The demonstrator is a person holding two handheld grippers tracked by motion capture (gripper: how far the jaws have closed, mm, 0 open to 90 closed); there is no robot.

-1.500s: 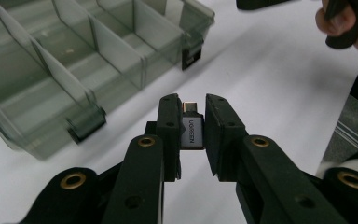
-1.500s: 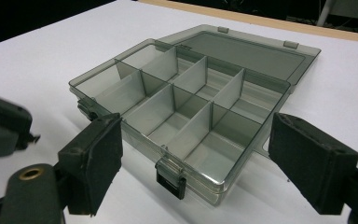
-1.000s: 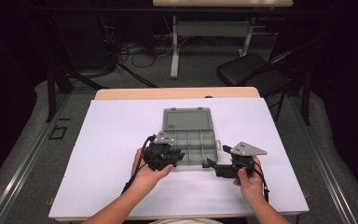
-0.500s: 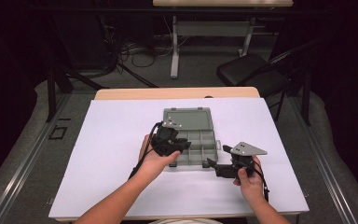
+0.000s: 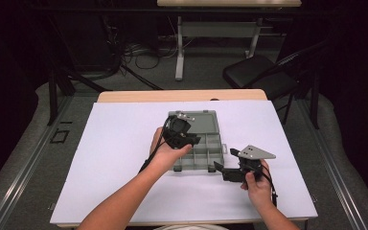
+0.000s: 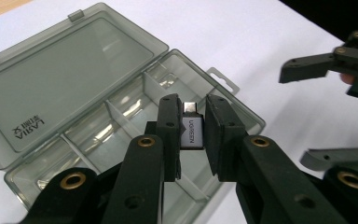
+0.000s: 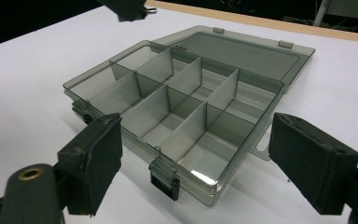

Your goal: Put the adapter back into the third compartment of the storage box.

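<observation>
A grey see-through compartment box [image 5: 210, 143] lies open on the white table, its lid [image 6: 60, 79] folded flat behind it and its compartments [image 7: 182, 112] bare. My left gripper [image 6: 192, 128] hangs over the box, shut on a small silver USB adapter [image 6: 191, 133] whose plug end points away from the camera. In the high view the left gripper [image 5: 179, 132] sits above the box's left half. My right gripper [image 7: 196, 163] stands open just off the box's front right corner, with nothing between its pads. The high view shows the right gripper [image 5: 225, 167] low on the table.
The white sheet [image 5: 115, 158] covers the table, with a wooden edge [image 5: 182, 95] at the back. A black chair [image 5: 263, 76] and a desk frame [image 5: 179, 52] stand beyond the table. Cables trail from both grippers.
My left gripper has moved from the box's front left edge up and over the box, carrying the adapter. The right gripper has stayed where it was.
</observation>
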